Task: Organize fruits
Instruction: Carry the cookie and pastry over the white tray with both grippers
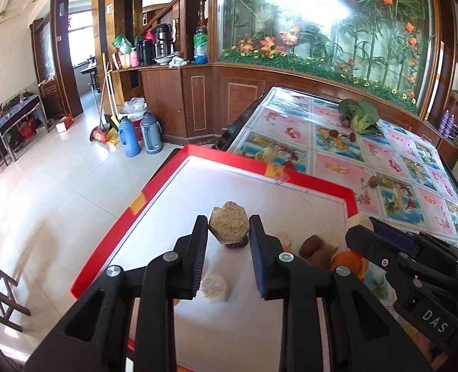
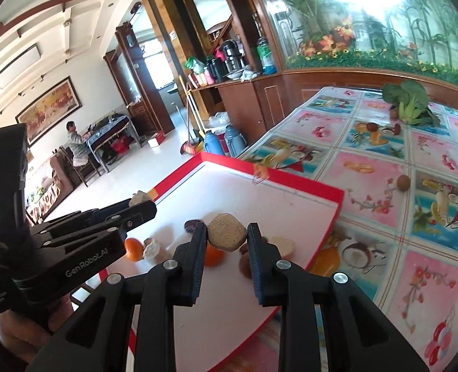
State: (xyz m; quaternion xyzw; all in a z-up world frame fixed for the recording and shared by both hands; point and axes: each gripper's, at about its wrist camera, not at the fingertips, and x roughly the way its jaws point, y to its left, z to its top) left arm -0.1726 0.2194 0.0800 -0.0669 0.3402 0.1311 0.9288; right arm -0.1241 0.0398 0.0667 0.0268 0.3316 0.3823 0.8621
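My left gripper (image 1: 229, 232) is shut on a tan, rough-cut chunk (image 1: 229, 224) and holds it above the white inside of the red-rimmed tray (image 1: 306, 183). My right gripper (image 2: 227, 235) is shut on a similar tan chunk (image 2: 227, 232) above the same tray (image 2: 290, 186). In the tray lie a red date (image 1: 311, 245), a pale round slice (image 1: 214, 288), oranges (image 2: 134, 249) and brown pieces. The right gripper (image 1: 365, 232) shows at the right of the left wrist view. The left gripper (image 2: 142, 203) shows at the left of the right wrist view.
A small brown fruit (image 2: 403, 183) lies on the patterned tablecloth (image 2: 383, 161) right of the tray. A leafy green vegetable (image 2: 410, 100) and small mushrooms (image 2: 383, 128) lie at the table's far end. A wooden cabinet and thermos flasks (image 1: 139, 135) stand beyond the table.
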